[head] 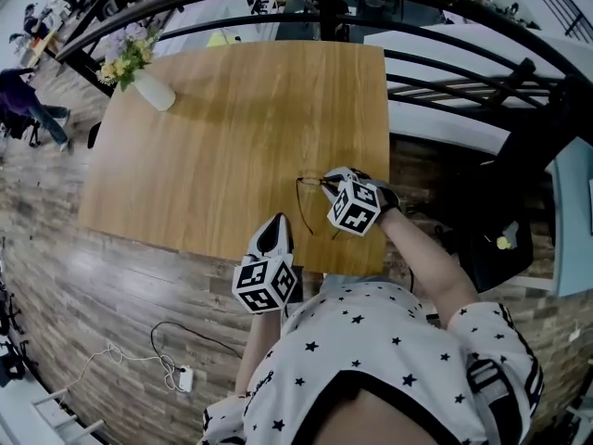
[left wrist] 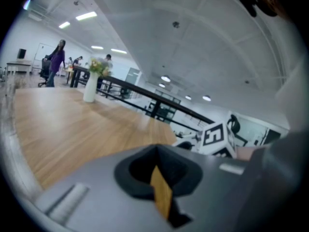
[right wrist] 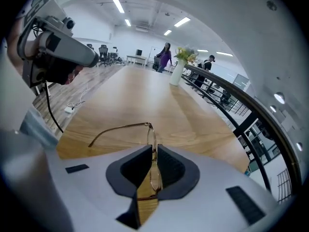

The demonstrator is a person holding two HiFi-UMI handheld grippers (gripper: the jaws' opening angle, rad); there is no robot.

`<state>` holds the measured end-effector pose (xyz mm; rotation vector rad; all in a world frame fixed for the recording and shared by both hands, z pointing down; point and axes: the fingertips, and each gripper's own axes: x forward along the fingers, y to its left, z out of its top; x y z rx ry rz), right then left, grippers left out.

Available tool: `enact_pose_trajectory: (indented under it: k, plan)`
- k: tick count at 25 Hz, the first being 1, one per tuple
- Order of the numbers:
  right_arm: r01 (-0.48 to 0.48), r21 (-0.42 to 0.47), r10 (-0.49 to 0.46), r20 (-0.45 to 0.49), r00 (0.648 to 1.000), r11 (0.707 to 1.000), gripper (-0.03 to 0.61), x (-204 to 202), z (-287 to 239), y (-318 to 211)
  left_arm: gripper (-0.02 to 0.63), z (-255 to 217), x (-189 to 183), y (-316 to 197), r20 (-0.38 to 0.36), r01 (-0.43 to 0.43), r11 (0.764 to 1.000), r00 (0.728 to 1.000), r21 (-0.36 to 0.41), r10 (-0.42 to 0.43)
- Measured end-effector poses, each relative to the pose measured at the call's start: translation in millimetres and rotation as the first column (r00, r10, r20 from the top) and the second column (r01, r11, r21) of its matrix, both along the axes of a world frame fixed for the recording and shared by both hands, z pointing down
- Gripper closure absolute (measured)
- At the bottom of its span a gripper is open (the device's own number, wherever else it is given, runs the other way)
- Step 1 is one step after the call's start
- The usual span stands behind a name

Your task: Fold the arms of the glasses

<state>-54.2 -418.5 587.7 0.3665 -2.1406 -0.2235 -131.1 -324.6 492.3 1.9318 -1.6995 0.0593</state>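
Thin gold-rimmed glasses (head: 309, 191) rest near the right front corner of the wooden table (head: 232, 128). My right gripper (head: 331, 183) is shut on their front frame. In the right gripper view the frame (right wrist: 150, 127) stands edge-on between the pads of the right gripper (right wrist: 152, 151), and one arm (right wrist: 116, 129) sticks out to the left, unfolded. My left gripper (head: 275, 225) hovers at the table's front edge, left of the glasses and apart from them. Its jaws are shut with nothing between them, as the left gripper view of that gripper (left wrist: 156, 159) shows.
A white vase of flowers (head: 148, 82) stands at the table's far left corner. Black railings (head: 445, 72) run behind and right of the table. A cable and plug (head: 171, 369) lie on the plank floor. People stand in the distance (right wrist: 165, 56).
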Motion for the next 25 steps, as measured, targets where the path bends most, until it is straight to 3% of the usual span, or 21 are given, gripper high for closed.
enact_pose_trajectory:
  k: [13,20,25]
  plan:
    - [0.121,-0.128,-0.139,-0.144,0.98,0.984,0.558,-6,32,-8,0.607,8,-5,-12,-0.007,-0.016,0.999,1.0,-0.028,0.016]
    - [0.124,-0.114,-0.141,-0.153,0.978,0.986,0.558,-7,31,-7,0.607,8,-5,-8,-0.009,-0.019,0.999,1.0,-0.032,0.019]
    - [0.089,-0.056,-0.096,-0.133,0.986,0.994,0.558,-9,22,-9,0.607,7,-7,-6,-0.009,-0.029,0.999,1.0,-0.026,0.029]
